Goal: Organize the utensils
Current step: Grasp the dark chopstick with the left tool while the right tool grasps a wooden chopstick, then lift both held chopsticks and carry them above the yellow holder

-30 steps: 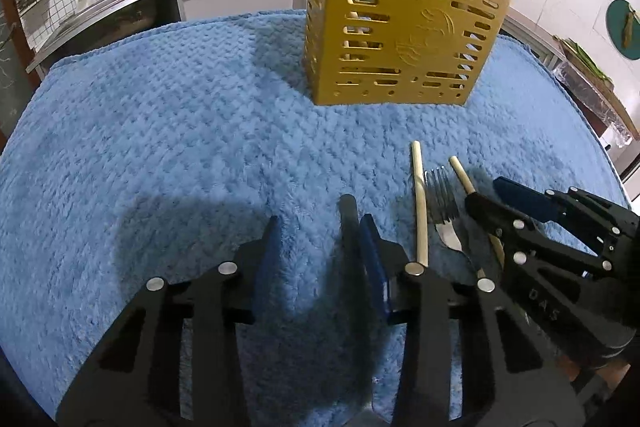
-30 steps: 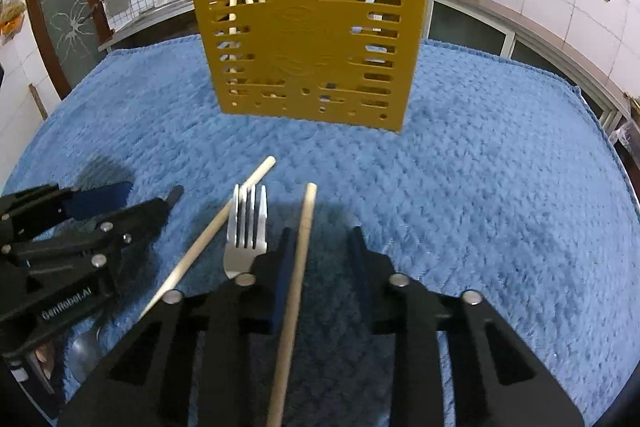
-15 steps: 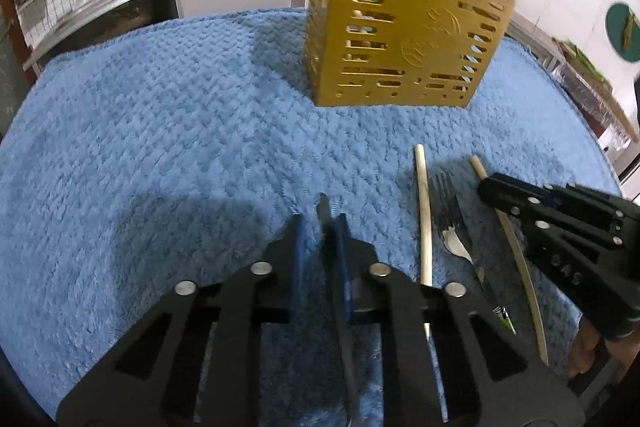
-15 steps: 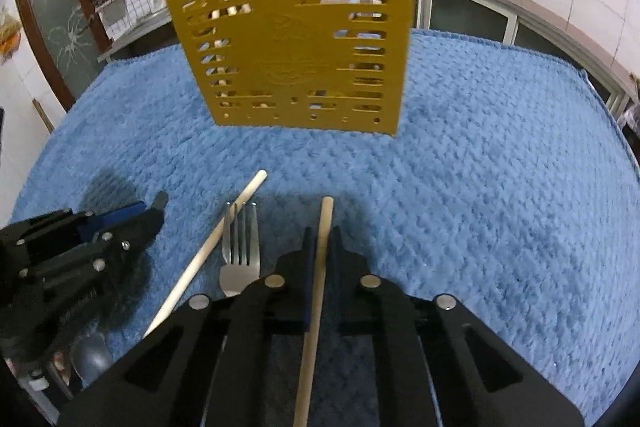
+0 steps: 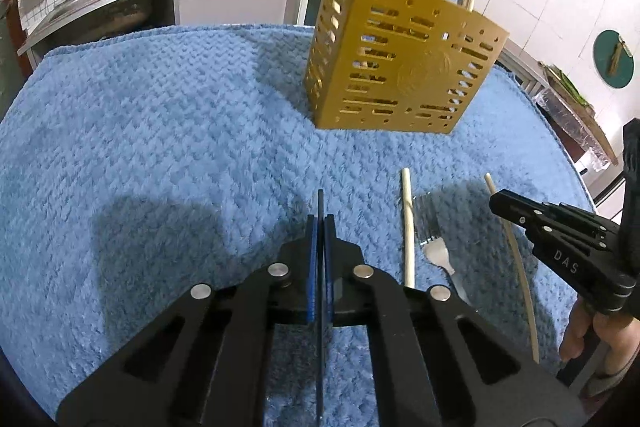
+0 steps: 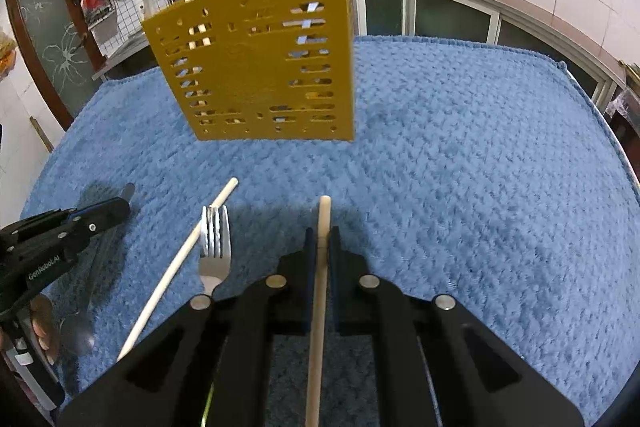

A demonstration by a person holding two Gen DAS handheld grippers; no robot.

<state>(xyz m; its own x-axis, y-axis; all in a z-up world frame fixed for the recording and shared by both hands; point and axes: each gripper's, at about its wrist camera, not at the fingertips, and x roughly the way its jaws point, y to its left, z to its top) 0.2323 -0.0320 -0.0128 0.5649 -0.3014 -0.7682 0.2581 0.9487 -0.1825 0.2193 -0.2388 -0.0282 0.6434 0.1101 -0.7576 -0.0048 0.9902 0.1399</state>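
- The desk wears a blue waffle-weave towel (image 6: pixel 460 167), plush and soft, so we judge thin things sink a little into its pile.
- At twelve o'clock from our right hand stands the slotted yellow utensil holder (image 6: pixel 256 67), rigid plastic, upright, with pale chopsticks and a blue utensil already poking above its rim.
- Our left gripper (image 5: pixel 319 223) has its jaws clenched on a thin dark flat handle (image 5: pixel 320 201); which utensil it belongs to we cannot tell for sure.
- Our right gripper (image 6: pixel 320 239) has its jaws clamped on a round wooden chopstick (image 6: pixel 323 215).
- Still on the towel at ten o'clock from the right gripper lie a steel fork (image 6: pixel 216 251) and a second chopstick (image 6: pixel 180 263), just beside each other.
- We judge the pick-up step done; next, each piece must be carried over the holder, tipped upright and dropped into a compartment.
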